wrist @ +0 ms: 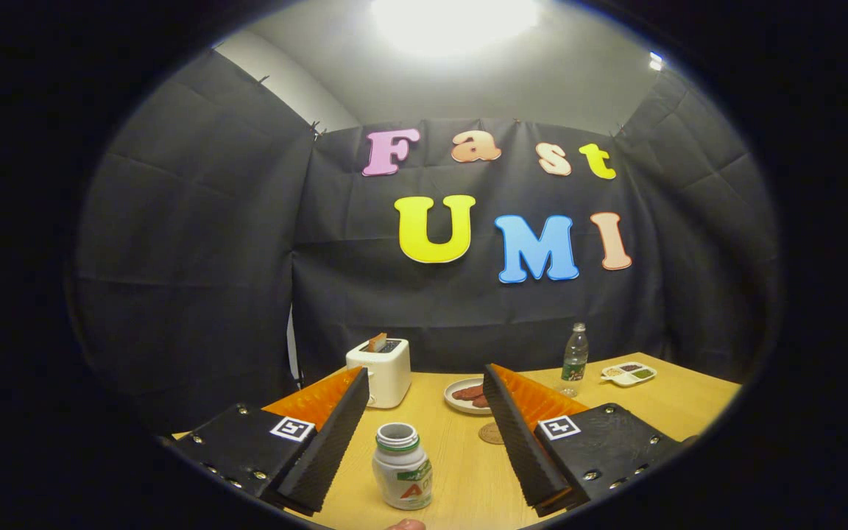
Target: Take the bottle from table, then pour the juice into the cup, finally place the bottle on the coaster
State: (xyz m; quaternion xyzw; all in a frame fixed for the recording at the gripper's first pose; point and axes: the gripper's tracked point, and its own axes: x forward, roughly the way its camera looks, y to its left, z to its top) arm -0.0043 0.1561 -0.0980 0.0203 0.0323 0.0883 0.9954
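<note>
Gripper: the gripper (pixel 425 434) hangs over the table (pixel 659 405) with its fingers spread wide, holding nothing.
Bottle: a small white bottle (pixel 402 467) with an open mouth stands upright on the table between the two fingers, touching neither.
Coaster: a round coaster (pixel 491 433) lies flat at about 1 o'clock from the bottle, partly hidden by the right finger.
Cup: I cannot make out a cup.
Plate: a plate (pixel 467 395) with dark round pieces sits beyond the coaster, at 12 o'clock from it.
Toaster: a white toaster (pixel 380 371) with a slice sticking up stands at 11 o'clock from the bottle, beyond the left finger.
Water bottle: a clear water bottle (pixel 574 360) stands at 2 o'clock, far back.
Tray: a small divided tray (pixel 629 374) lies just right of it.
</note>
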